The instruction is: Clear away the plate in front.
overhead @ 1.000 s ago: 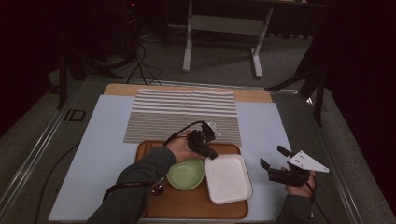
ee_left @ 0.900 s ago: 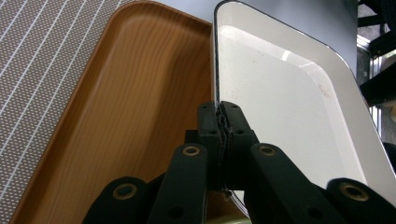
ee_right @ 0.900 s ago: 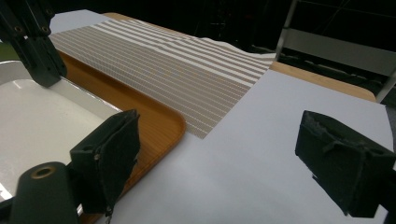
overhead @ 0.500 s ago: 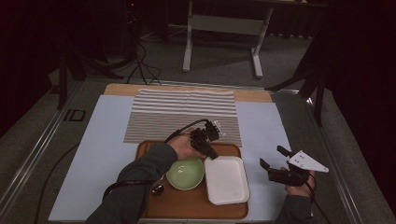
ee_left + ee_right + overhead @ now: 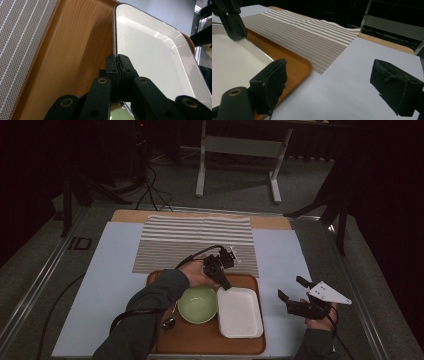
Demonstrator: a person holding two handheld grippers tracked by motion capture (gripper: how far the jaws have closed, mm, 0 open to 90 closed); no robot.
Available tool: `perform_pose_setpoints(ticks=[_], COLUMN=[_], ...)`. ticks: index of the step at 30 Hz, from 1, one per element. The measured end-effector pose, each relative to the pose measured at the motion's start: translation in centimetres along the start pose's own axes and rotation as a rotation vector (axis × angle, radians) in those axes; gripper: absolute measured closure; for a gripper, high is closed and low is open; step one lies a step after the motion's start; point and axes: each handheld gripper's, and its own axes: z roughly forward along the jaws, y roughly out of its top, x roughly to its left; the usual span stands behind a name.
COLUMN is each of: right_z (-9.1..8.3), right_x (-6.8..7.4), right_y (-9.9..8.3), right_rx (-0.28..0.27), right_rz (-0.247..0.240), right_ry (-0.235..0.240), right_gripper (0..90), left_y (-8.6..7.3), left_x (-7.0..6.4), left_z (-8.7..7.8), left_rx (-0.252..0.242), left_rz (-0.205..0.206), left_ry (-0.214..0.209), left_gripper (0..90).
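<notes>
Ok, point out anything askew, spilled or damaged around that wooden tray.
Nothing is spilled or broken. The one oddity: the brown-and-white striped cloth placemat humps up in a wrinkle along its far edge instead of lying flat. The white rectangular dish and pale green round bowl sit neatly in the brown wooden tray.

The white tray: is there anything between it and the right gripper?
Nothing visible does. The right gripper, open, hovers over the bare blue mat just right of the wooden tray. Only that tray's raised rim lies between it and the white tray, whose far corner the left gripper already pinches.
</notes>
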Motion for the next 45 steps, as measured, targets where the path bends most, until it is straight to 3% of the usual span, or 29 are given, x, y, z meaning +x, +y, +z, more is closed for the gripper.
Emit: perform_pose_setpoints(ticks=[10,15,23,36,40,45], right_z=[0.0,-0.1,0.0,0.0,0.0,0.0], right_x=[0.0,0.0,0.0,0.1,0.1,0.1], right_y=[0.0,0.0,0.0,0.0,0.0,0.1], right_rx=[0.001,-0.002,-0.002,-0.001,-0.003,-0.001], right_rz=[-0.002,0.002,-0.002,-0.003,-0.002,-0.003], right_ry=[0.001,0.000,0.000,0.000,-0.001,0.001], right_gripper=[13.4,13.4,13.4,13.4,13.4,13.4], left_y=[0.7,0.2,-0.2,-0.6,-0.6,-0.6], left_x=[0.9,1.7,2.2,2.3,2.3,2.4], left_z=[1.1,1.9,2.6,3.6,3.9,3.6], left_rx=[-0.029,-0.055,-0.083,-0.071,-0.064,-0.075], left_rz=[-0.005,-0.032,-0.029,-0.026,-0.038,-0.045], left_ry=[-0.003,-0.005,0.001,0.018,0.033,0.036], left_gripper=[87.9,86.2,85.2,83.3,80.8,68.9])
